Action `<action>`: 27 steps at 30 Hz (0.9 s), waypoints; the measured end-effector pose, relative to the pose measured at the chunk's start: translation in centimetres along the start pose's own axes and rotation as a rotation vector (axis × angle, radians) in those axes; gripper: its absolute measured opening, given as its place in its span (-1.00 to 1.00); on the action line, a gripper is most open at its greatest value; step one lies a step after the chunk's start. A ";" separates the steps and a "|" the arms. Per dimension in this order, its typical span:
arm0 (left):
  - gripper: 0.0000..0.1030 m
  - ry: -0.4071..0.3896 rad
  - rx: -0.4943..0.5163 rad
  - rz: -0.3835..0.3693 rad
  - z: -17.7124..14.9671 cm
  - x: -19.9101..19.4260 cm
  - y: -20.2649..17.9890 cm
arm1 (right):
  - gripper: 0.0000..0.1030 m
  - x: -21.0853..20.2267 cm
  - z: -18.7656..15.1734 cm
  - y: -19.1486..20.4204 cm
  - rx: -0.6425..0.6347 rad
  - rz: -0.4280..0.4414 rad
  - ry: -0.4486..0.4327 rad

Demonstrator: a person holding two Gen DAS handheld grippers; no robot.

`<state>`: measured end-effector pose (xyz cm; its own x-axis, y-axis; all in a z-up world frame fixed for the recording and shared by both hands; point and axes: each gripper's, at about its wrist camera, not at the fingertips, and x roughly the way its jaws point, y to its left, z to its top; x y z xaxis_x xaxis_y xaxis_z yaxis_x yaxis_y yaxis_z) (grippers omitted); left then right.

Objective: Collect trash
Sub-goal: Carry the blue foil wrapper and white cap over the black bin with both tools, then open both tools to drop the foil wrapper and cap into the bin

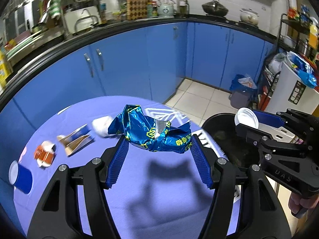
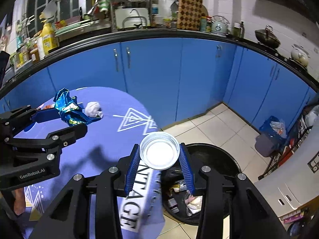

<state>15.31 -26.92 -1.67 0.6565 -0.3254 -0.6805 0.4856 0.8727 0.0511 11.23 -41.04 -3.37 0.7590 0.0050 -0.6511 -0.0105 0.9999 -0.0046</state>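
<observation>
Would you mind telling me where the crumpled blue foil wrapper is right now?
The blue foil wrapper is pinched in the left gripper, held above the purple table, just in front of the white paper ball.

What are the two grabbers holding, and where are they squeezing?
The left gripper pinches a crumpled blue foil wrapper by its two lower ends. The right gripper grips a white plastic lid across its rim.

Right gripper (image 2: 159, 155) jaws clamped on white plastic lid (image 2: 159, 153), above black trash bin (image 2: 223, 155) rim; left gripper (image 2: 68, 117) grips blue foil wrapper (image 2: 69, 109).
</observation>
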 end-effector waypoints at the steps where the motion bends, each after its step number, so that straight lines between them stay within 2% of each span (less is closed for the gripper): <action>1: 0.24 -0.001 0.006 -0.005 0.2 0.1 -0.3 | -0.25 0.0 0.0 -0.4 0.007 -0.004 -0.001; 13: 0.24 -0.014 0.071 -0.057 3.4 2.7 -5.6 | -0.25 0.4 -0.4 -5.3 0.074 -0.036 -0.010; 25: 0.24 -0.005 0.077 -0.055 5.5 4.9 -6.7 | -0.23 0.7 0.5 -7.5 0.106 -0.048 -0.052; 26: 0.24 -0.007 0.077 -0.053 5.7 4.9 -6.7 | -0.12 0.9 0.6 -7.5 0.103 -0.054 -0.051; 27: 0.24 -0.010 0.079 -0.052 5.8 4.9 -6.8 | 0.07 1.0 0.6 -7.6 0.102 -0.057 -0.048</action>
<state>18.61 -36.56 -1.11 0.6344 -0.3737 -0.6767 0.5630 0.8232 0.0732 12.47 -48.64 -3.53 0.7870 -0.0535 -0.6146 0.0973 0.9945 0.0381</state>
